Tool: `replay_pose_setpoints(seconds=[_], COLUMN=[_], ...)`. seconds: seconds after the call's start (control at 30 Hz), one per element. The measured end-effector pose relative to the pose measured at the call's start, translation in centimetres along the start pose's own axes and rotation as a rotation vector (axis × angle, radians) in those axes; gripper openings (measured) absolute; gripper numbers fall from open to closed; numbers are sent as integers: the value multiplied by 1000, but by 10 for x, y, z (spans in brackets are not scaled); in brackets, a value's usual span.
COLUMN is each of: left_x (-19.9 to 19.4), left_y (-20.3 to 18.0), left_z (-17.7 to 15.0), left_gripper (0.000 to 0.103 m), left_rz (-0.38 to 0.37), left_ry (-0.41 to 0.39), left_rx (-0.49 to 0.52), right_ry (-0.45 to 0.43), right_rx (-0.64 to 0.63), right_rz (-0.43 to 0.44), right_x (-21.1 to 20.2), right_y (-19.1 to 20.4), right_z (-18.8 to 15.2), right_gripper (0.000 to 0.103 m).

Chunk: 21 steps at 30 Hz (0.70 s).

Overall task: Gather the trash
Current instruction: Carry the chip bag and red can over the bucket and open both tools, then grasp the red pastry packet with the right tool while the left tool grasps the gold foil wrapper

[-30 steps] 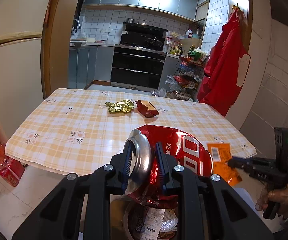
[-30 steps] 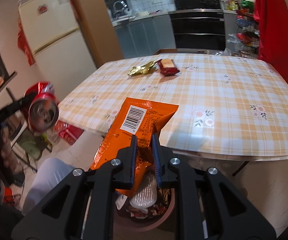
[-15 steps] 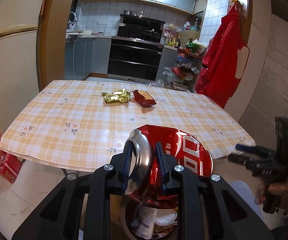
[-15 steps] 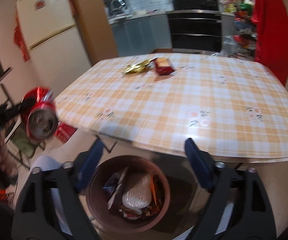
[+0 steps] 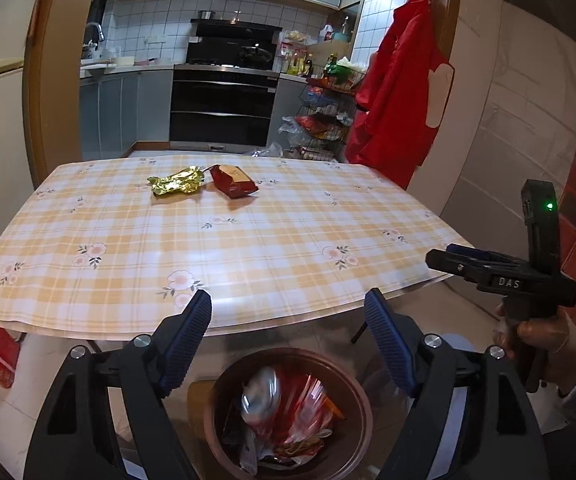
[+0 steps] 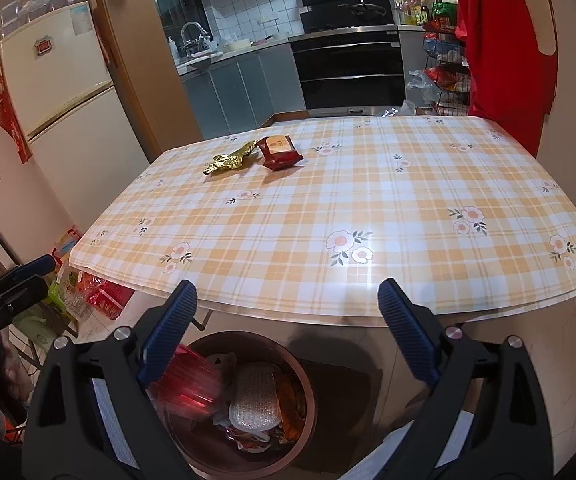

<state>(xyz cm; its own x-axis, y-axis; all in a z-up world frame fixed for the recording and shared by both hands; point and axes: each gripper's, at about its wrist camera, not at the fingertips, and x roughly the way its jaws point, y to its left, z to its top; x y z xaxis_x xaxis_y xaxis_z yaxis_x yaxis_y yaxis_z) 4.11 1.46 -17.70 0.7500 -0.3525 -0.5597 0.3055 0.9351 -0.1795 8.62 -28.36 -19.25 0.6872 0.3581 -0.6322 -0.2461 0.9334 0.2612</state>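
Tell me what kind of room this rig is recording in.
Most likely a home kitchen with a dining corner. A black built-in oven and stove stands under a white tiled wall, a cream fridge stands to one side, and a table with an orange checked floral tablecloth has a brown round trash bin beside it.

I see a table (image 5: 247,248) with a yellow checked cloth with flowers, and on it, at the far side, a gold wrapper (image 5: 176,181) lies just beside a red snack pack (image 5: 233,181), while the bin (image 5: 358,408) sits on the floor under the table's near edge.
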Motion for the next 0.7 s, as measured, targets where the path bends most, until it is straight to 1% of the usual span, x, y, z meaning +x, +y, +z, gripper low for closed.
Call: replay_pose_setpoints(seconds=[0.03,0.1,0.2,0.37,0.7], left_x=[0,-1,-1,6,25], left_y=[2,5,15,30,56], left_z=[0,0,1,-2,-7], left_gripper=[82,89,95,97,97], left_rz=[9,31,63,117,176], left_ry=[0,-4,-8,8,51], left_rx=[-7,-28,-59,-101,-147], right_ry=[3,7,19,38,83], right_rx=[1,2,1,8,26], right_rz=[0,0,-1,-5,-20], right_x=[1,4,7,16,41], right_y=[0,0,-1,-5,-16], right_z=[0,-1,-3,-3,-3], right_gripper=[91,91,91,91,91])
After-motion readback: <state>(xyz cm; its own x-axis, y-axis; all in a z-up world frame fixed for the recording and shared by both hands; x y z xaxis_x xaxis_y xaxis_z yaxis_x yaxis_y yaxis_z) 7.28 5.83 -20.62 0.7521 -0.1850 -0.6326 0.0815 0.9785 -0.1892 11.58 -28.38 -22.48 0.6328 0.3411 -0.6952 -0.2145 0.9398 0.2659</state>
